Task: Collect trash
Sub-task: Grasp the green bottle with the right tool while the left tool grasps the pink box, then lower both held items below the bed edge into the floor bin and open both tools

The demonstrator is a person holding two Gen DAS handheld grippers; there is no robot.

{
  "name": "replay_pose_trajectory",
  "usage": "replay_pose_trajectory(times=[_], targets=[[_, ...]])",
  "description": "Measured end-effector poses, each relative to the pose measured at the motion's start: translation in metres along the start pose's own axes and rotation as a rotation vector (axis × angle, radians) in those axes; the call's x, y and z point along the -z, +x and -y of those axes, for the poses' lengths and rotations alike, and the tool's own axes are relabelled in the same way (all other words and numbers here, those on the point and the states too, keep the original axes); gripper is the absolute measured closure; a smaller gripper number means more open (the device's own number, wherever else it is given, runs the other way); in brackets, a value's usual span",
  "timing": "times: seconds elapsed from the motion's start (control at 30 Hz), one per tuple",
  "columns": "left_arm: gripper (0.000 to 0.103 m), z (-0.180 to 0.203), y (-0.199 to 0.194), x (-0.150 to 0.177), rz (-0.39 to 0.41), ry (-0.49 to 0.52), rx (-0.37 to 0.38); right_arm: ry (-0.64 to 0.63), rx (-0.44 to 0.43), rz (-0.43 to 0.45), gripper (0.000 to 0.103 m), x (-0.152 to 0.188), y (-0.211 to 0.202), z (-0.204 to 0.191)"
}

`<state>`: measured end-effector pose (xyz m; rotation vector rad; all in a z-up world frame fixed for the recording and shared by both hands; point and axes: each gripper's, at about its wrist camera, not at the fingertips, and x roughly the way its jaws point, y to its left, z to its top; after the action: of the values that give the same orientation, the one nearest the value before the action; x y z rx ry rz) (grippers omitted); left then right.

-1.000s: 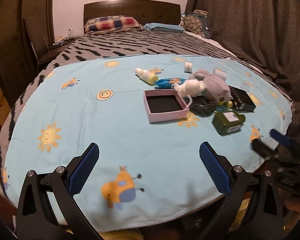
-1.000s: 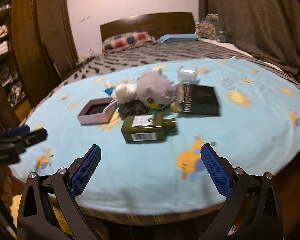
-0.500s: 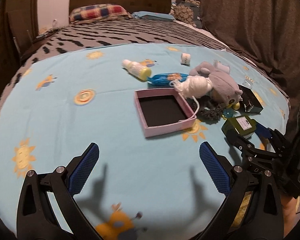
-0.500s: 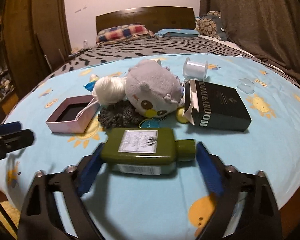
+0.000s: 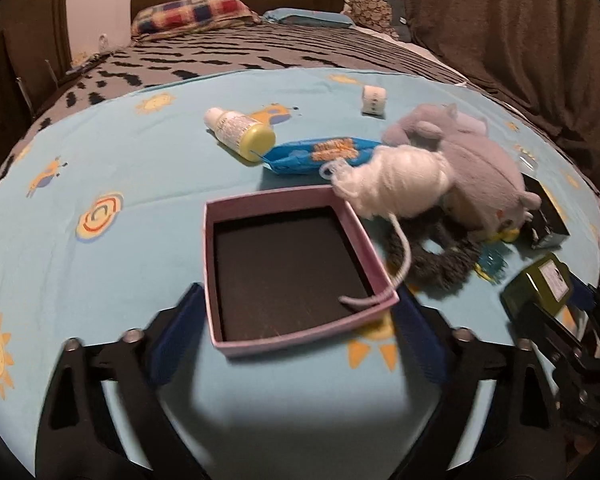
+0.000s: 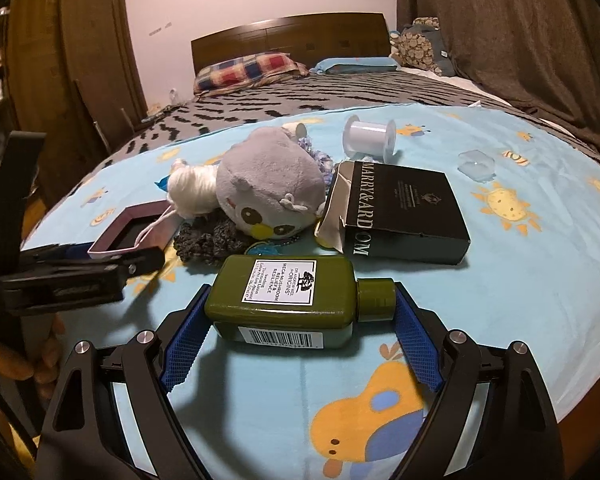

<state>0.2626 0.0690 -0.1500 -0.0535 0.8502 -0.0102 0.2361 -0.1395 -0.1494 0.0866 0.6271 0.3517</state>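
Both tools are brought in low and level with the light blue sheet (image 6: pixel 540 300), so that each thing can be taken from its two sides without being lifted first. The right gripper (image 6: pixel 300 328) is spread wide around the green bottle (image 6: pixel 288 296), which lies on its side near the front edge of the sheet; one blue pad is set at the bottle's base and the other beside its cap, but a firm squeeze is not yet shown, so the jaws are judged open. The left gripper (image 5: pixel 296 332) is likewise spread on either side of the pink box (image 5: pixel 292 272), whose dark, empty inside faces up; its pads stand just beside the near corners, not clamped. The box is probably meant as the container for the trash, with the bottle as the first item, though this is only a judgement. A strand from the white yarn ball (image 5: pixel 400 176) is draped over the box's right rim and into it, and it may be dragged along if the box is moved. Behind the bottle are crowded a grey plush owl (image 6: pixel 268 188), a dark fuzzy ring (image 6: pixel 208 240) and a black carton (image 6: pixel 404 208). Farther back a blue wrapper (image 5: pixel 320 152), a yellow-capped bottle (image 5: pixel 240 132) and a clear spool (image 6: pixel 370 136) are seen.
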Motion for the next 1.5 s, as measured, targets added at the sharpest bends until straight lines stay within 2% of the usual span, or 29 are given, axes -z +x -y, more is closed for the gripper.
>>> replay_pose_trajectory(times=[0.13,0.3,0.6,0.73,0.93,1.2,1.5], targets=[[0.025,-0.003,-0.003,0.002,0.002,0.004,0.006,-0.002,-0.007,0.003,0.016,0.003,-0.004,0.001],[0.025,0.002,-0.026,0.021,0.009,0.010,0.021,0.008,-0.010,0.005,0.016,0.011,-0.024,0.008],[0.025,0.023,-0.088,0.076,0.050,0.009,0.081,0.031,-0.008,0.014,0.016,0.043,-0.080,0.021],[0.025,0.042,-0.117,0.105,0.066,0.044,0.118,0.018,-0.013,0.013,0.016,0.061,-0.107,0.021],[0.025,0.071,-0.141,0.148,0.048,0.099,0.174,0.025,-0.005,-0.009,0.016,0.091,-0.135,0.025],[0.025,0.104,-0.128,0.196,-0.060,0.151,0.245,0.047,0.026,-0.096,0.016,0.133,-0.146,0.041],[0.025,0.121,-0.067,0.229,-0.208,0.150,0.265,0.109,0.029,-0.227,0.016,0.171,-0.108,0.054]])
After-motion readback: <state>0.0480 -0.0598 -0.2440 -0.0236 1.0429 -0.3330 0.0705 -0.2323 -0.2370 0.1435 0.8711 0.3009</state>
